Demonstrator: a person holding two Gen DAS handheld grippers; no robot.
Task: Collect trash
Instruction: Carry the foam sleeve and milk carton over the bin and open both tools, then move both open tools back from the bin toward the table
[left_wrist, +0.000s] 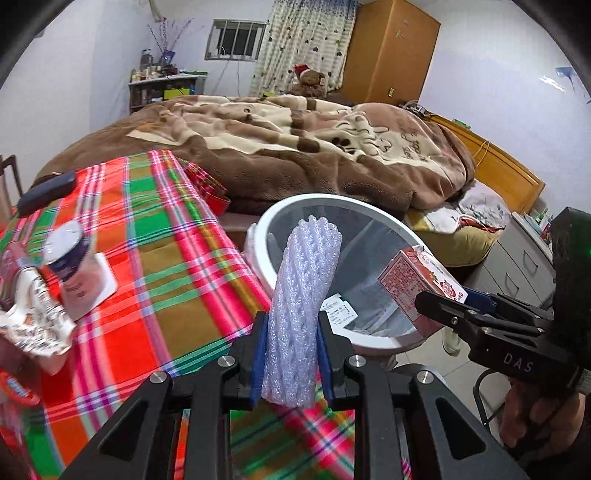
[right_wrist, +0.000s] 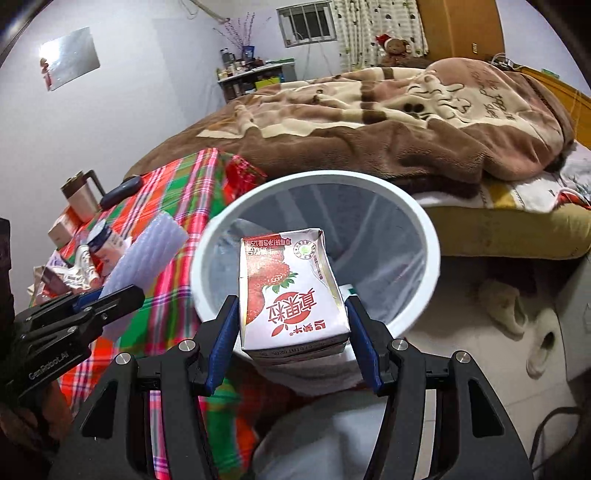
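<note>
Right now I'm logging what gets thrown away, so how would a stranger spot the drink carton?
Find the round white bin standing between the plaid-covered table and the bed. Just above its near rim, the right gripper is shut on a small drink carton. Unlike the white foam net nearby, it is a box printed with red strawberries.

Table w/ plaid cloth (left_wrist: 155, 236) seen at frame left; on it: yogurt cup (left_wrist: 70, 258), crumpled wrappers (left_wrist: 33, 314) at far left, dark case (left_wrist: 48, 192) at upper left. Bed w/ brown blanket (left_wrist: 295, 147) seen centre top. White bin (left_wrist: 266, 236) placed on tiled floor (left_wrist: 424, 358).
</note>
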